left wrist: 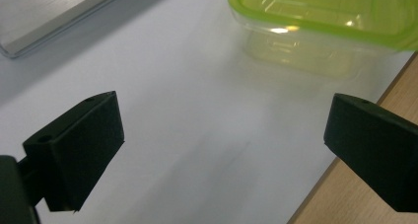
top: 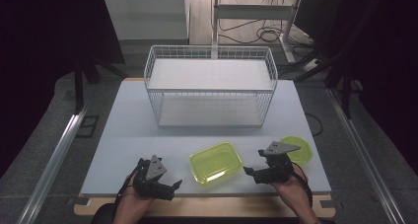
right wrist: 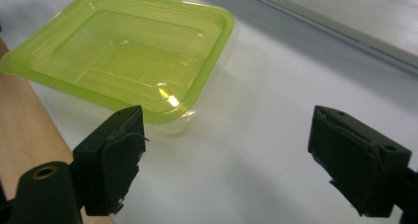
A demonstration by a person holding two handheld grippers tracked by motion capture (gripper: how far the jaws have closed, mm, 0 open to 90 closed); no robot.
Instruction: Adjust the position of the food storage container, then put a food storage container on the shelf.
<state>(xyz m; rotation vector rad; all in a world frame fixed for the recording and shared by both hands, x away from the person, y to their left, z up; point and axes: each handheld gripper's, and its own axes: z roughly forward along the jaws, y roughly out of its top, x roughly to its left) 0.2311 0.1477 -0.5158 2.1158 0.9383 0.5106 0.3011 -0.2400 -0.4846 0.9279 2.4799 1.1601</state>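
A rectangular yellow-green plastic box (top: 216,162) lies on the white tabletop (top: 128,135) near its front edge, between my two grippers. My left gripper (top: 176,184) rests at the front left and points right toward the box. In the left gripper view its jaws stand wide apart (left wrist: 222,150) with bare table between them and the box (left wrist: 320,21) ahead. My right gripper (top: 249,172) sits just right of the box and points left. Its jaws (right wrist: 226,155) are open and hold nothing, and the box (right wrist: 128,61) lies a little ahead at the left.
A white wire basket rack (top: 211,86) with two shelves stands at the back middle of the table. A round yellow-green dish (top: 297,150) lies behind my right gripper near the right edge. A wooden board (top: 207,206) juts out under the table's front edge.
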